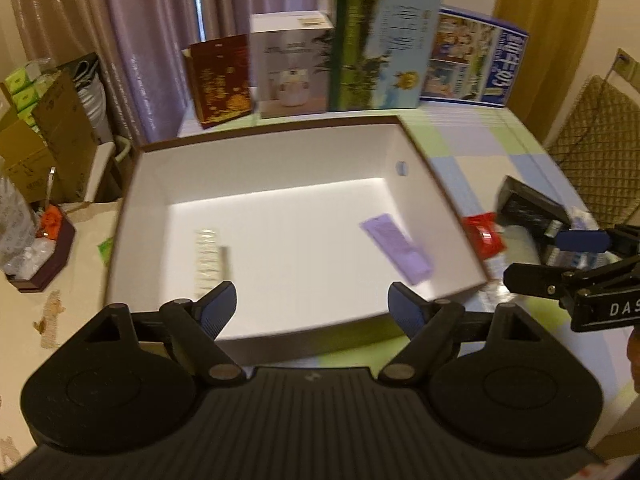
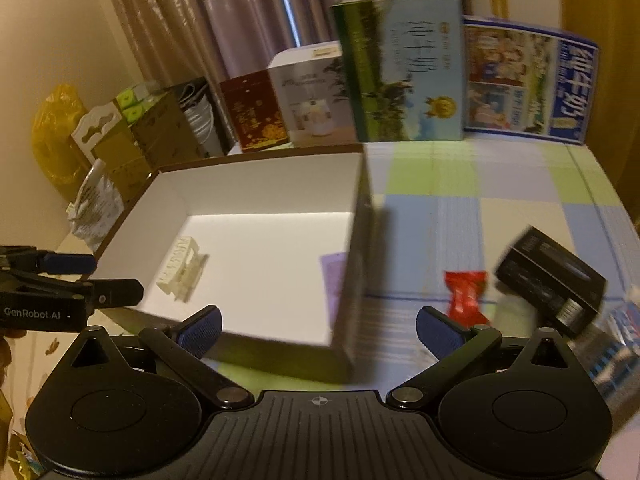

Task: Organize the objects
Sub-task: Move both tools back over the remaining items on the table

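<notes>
A white box with a brown rim [image 1: 280, 160] [image 2: 260, 184] lies open on the checked tablecloth. Inside it rest a beige comb-like clip [image 1: 208, 260] [image 2: 182, 272] and a purple packet [image 1: 396, 248] [image 2: 334, 280]. My left gripper [image 1: 314, 304] hangs over the box's near edge, jaws wide and empty. On the cloth to the right of the box are a red candy wrapper [image 1: 482, 236] [image 2: 466, 292] and a black carton [image 1: 532, 208] [image 2: 552, 280]. My right gripper [image 2: 318, 326] is open and empty above the box's near right corner. It also shows at the right edge of the left wrist view.
Tall cartons line the table's back edge: a dark red box [image 1: 220, 80], a white appliance box [image 1: 292, 68], a green milk box [image 1: 380, 44] and a blue one [image 1: 476, 60]. A blue-and-white packet [image 2: 616, 328] lies far right. Cardboard boxes [image 1: 48, 140] stand beyond the left edge.
</notes>
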A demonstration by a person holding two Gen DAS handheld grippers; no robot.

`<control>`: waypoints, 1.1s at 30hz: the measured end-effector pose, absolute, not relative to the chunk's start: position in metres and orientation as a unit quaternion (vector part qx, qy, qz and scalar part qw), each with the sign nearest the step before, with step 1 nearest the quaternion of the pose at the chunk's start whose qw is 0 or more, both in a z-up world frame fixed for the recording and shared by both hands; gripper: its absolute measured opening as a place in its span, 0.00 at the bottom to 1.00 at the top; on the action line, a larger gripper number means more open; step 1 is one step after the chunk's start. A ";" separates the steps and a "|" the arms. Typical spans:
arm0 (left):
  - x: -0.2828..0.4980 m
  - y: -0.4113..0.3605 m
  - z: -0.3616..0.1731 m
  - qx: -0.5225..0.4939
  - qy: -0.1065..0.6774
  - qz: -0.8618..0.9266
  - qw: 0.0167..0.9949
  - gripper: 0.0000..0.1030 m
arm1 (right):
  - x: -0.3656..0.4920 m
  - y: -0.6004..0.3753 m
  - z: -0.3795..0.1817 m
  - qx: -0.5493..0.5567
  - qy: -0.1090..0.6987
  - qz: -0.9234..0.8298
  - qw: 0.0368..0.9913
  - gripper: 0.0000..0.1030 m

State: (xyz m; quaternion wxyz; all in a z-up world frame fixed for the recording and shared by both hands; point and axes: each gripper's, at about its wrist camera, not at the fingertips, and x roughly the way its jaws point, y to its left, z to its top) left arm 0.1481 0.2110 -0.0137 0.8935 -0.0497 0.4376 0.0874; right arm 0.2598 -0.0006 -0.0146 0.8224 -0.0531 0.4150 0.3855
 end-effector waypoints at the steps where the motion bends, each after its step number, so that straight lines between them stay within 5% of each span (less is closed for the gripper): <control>1: 0.147 0.203 -0.015 -0.052 0.438 0.083 0.894 0.78 | 0.260 -0.010 -0.014 -0.051 0.415 0.383 0.824 0.98; 33: 0.183 0.008 -0.064 -0.029 0.459 -0.043 0.887 0.77 | 0.308 -0.216 -0.033 -0.018 0.458 0.276 0.845 0.98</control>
